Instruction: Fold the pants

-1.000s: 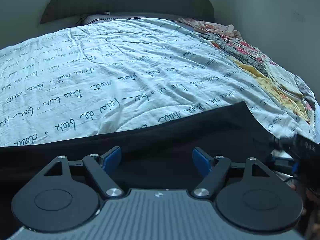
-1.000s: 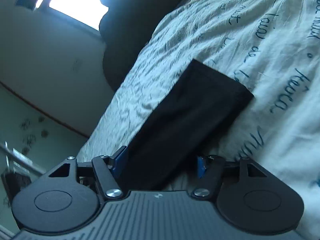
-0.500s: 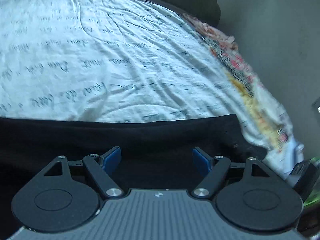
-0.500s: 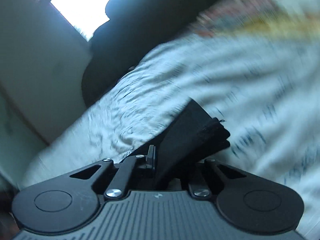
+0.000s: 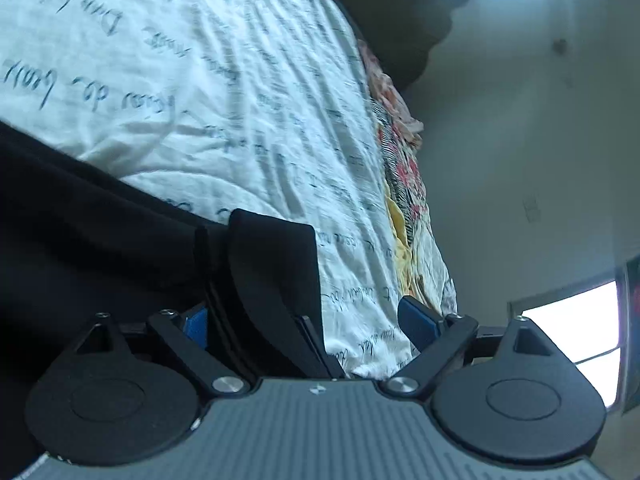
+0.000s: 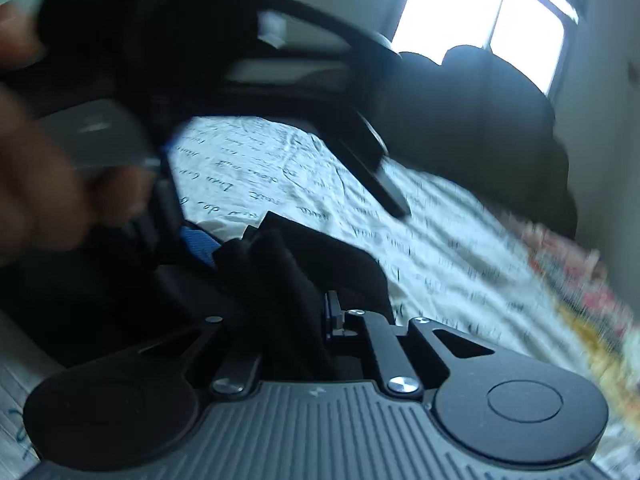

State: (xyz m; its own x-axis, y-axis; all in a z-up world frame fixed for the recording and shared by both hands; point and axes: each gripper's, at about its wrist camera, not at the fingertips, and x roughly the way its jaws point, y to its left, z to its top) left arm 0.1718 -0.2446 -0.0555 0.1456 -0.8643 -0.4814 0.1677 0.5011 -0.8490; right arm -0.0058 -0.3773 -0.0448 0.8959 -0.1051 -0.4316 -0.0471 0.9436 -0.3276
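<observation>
Our right gripper [image 6: 304, 320] is clamped on a bunched fold of the black pants [image 6: 288, 280], the dark cloth rising between its closed jaws and spilling toward the bed. Our left gripper [image 5: 304, 316] has its jaws opening wide; a folded end of the pants [image 5: 272, 264] stands between them, against the left blue pad [image 5: 196, 322], while the right blue pad [image 5: 416, 318] is clear of the cloth with bedding behind it.

We see the rest of the pants lying across the white sheet [image 5: 200, 80], which is printed with dark handwriting and creased. Along the sheet's far edge lies a floral cloth [image 5: 404, 160] in red, yellow and black. A dark headboard [image 5: 400, 12] stands behind it, against a pale wall [image 5: 520, 140] with bright windows.

In the right wrist view we make out our left hand [image 6: 44, 192], blurred, wrapped around the left gripper's body, just beside the pants. A window [image 6: 480, 20] glows behind the headboard there.
</observation>
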